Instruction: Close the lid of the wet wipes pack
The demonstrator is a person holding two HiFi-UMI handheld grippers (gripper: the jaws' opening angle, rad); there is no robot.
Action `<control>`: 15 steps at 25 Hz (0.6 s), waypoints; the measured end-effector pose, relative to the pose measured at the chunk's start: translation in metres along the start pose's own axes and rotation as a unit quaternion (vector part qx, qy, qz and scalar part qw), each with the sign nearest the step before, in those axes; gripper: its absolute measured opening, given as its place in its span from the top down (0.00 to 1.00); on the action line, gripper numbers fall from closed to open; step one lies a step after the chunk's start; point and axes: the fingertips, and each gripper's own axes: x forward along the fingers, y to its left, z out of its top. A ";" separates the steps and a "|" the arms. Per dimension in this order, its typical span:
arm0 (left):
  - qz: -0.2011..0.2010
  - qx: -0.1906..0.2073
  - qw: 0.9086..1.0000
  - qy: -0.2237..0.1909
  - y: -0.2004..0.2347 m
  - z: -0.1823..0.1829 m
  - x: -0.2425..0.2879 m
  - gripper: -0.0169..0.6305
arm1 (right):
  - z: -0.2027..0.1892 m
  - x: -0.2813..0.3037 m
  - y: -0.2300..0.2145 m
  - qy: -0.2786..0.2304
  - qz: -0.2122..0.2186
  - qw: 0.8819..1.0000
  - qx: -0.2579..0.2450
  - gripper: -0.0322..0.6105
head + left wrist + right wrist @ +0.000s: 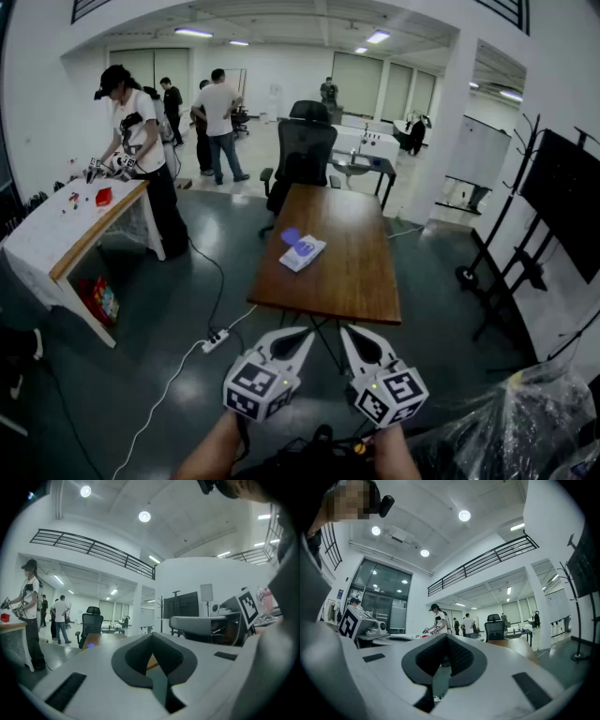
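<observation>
The wet wipes pack (303, 252) lies on the left half of the brown wooden table (356, 272), its purple lid (291, 236) flipped open toward the far side. Both grippers are held level, well short of the table's near edge. My left gripper (299, 338) is shut with nothing between its jaws, and its dark pads meet at the tip (152, 636). My right gripper (353, 336) sits beside it, also shut and empty (446, 637). In the left gripper view the table (101, 639) shows low at the left, with a small purple spot (90, 645) on it.
A black office chair (305, 150) stands at the table's far end. A person (136, 141) works at a white table (56, 234) on the left, with others standing behind. A power strip (216, 340) and cable lie on the floor. A screen stand (562, 206) and plastic bag (525, 427) are at the right.
</observation>
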 end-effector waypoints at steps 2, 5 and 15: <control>-0.002 0.001 1.000 0.000 0.001 0.000 0.003 0.96 | 0.000 0.002 -0.002 -0.002 0.002 1.000 0.001 0.94; -0.004 0.002 1.000 0.003 0.000 -0.002 0.006 0.96 | 0.000 0.003 -0.004 -0.004 0.003 1.000 0.004 0.94; -0.002 -0.002 1.000 0.005 0.002 -0.002 0.009 0.96 | -0.001 0.003 -0.010 -0.003 -0.006 1.000 0.008 0.94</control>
